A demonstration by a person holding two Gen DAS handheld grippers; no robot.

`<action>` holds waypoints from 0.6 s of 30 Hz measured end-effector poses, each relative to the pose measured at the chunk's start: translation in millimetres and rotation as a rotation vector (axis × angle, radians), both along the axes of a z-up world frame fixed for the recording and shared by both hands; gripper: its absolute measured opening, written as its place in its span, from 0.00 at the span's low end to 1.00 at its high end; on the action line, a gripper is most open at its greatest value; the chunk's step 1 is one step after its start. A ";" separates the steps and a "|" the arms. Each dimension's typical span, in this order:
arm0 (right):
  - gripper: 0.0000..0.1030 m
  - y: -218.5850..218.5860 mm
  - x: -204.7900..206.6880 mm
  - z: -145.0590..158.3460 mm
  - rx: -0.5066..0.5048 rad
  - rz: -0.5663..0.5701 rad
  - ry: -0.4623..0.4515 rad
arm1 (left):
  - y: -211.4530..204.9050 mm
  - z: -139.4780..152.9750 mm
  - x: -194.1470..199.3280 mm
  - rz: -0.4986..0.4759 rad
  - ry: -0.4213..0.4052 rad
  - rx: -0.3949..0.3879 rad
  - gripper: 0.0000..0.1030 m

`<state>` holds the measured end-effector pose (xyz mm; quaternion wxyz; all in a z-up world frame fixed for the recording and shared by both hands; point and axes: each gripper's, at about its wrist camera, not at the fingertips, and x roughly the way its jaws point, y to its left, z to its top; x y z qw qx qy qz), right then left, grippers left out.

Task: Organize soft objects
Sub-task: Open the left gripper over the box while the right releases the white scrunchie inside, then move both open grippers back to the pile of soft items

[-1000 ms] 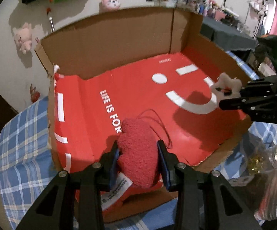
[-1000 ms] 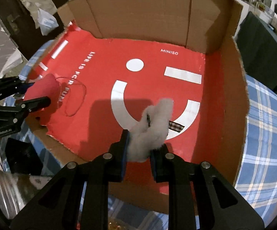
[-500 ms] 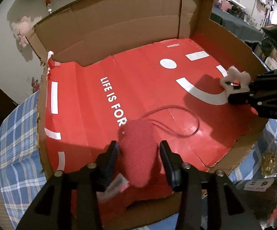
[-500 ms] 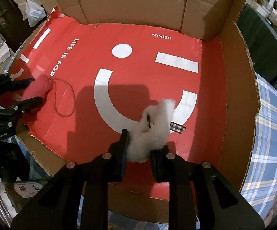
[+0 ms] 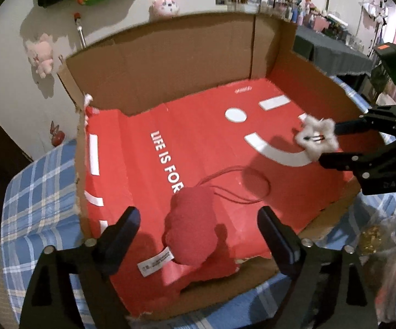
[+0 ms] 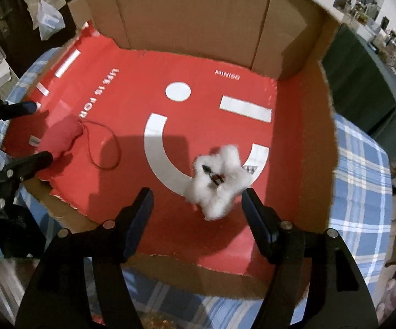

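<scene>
A red plush toy (image 5: 191, 226) with a white tag and a red cord lies on the red floor of the cardboard box (image 5: 170, 63), near its front edge. My left gripper (image 5: 199, 226) is open, its fingers wide on either side of the toy. A white fluffy toy (image 6: 219, 182) lies on the box floor over the white smile mark. My right gripper (image 6: 198, 205) is open around it. The white toy also shows in the left wrist view (image 5: 317, 139), and the red toy in the right wrist view (image 6: 60, 138).
The box sits on a blue plaid cloth (image 5: 39, 192). Its back and right walls (image 6: 318, 87) stand tall; the front edge is low and torn. A clear bag with yellow contents (image 5: 373, 241) lies right of the box. Plush toys hang on the wall (image 5: 43, 54).
Both grippers have opened wide and let go of their toys. The red toy and the white toy now rest on the box floor.
</scene>
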<state>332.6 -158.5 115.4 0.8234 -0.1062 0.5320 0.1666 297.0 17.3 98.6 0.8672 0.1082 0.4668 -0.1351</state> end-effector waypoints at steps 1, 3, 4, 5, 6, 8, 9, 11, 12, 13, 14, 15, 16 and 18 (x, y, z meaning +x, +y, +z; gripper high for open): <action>0.66 -1.6 -3.6 5.7 -0.001 -0.006 -0.014 | -0.3 4.0 -3.2 0.000 -0.014 -0.004 0.91; 0.67 -0.6 -10.6 13.5 0.002 -0.009 -0.036 | 0.1 14.9 -13.0 0.005 -0.047 -0.013 0.93; 0.67 -1.4 -15.6 19.6 0.004 -0.010 -0.048 | -0.1 18.5 -16.0 0.006 -0.057 -0.019 0.93; 0.67 -3.9 -19.3 24.4 0.008 -0.013 -0.060 | 0.3 23.2 -20.4 0.009 -0.069 -0.027 0.94; 0.67 -3.7 -24.1 29.9 0.016 -0.015 -0.075 | 1.0 29.5 -26.9 0.014 -0.085 -0.034 0.94; 0.67 -4.7 -35.3 45.5 0.044 -0.021 -0.107 | 1.4 38.7 -37.4 0.023 -0.118 -0.036 0.97; 0.69 -6.5 -43.1 53.1 0.058 -0.023 -0.125 | 2.0 45.9 -46.5 0.024 -0.147 -0.039 0.97; 0.73 -8.6 -62.4 68.5 0.075 -0.022 -0.177 | 2.8 57.5 -62.3 0.027 -0.191 -0.057 1.00; 0.74 -9.7 -71.8 76.1 0.085 -0.020 -0.200 | 2.5 61.7 -68.1 0.028 -0.204 -0.066 1.00; 0.74 -11.7 -83.6 84.6 0.098 -0.022 -0.228 | 2.9 67.1 -76.5 0.030 -0.219 -0.077 1.00; 0.74 -13.3 -92.2 91.7 0.105 -0.025 -0.250 | 2.7 70.7 -83.5 0.031 -0.233 -0.085 1.00; 0.75 -14.7 -102.7 97.9 0.113 -0.027 -0.277 | 3.1 76.5 -94.2 0.031 -0.256 -0.097 1.00; 0.75 -16.1 -114.1 104.0 0.128 -0.025 -0.305 | 3.3 80.2 -102.1 0.032 -0.273 -0.107 1.00; 0.82 -18.7 -131.9 111.3 0.155 -0.027 -0.334 | 3.9 87.0 -119.3 0.035 -0.302 -0.133 1.00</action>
